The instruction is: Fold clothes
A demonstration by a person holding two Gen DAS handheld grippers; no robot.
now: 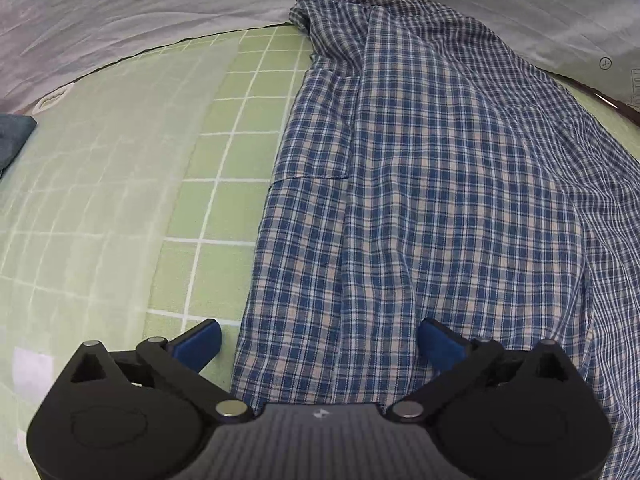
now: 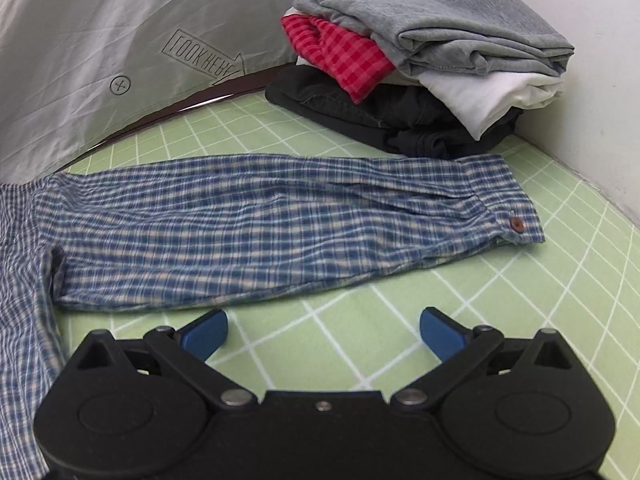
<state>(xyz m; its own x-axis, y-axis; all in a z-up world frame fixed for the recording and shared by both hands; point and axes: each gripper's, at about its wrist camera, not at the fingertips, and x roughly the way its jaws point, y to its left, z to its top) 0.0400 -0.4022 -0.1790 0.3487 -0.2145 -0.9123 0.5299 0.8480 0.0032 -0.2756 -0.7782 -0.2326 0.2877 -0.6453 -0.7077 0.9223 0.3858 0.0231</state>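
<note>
Across the green mat with white grid lines (image 1: 240, 128), the blue-and-cream checked cotton shirt (image 1: 420, 200) is lying flat, one sleeve (image 2: 280, 220) stretching sideways toward a pile of folded clothes (image 2: 432, 52). You're hovering your left gripper (image 1: 320, 342) over the shirt's edge, jaws spread wide, nothing pinched between the blue pads (image 1: 200, 340). Your right gripper (image 2: 324, 334) is hanging over bare mat just beside the sleeve, jaws also spread, gripping nothing. A grey wrinkled sheet (image 2: 80, 40) is lying behind.
</note>
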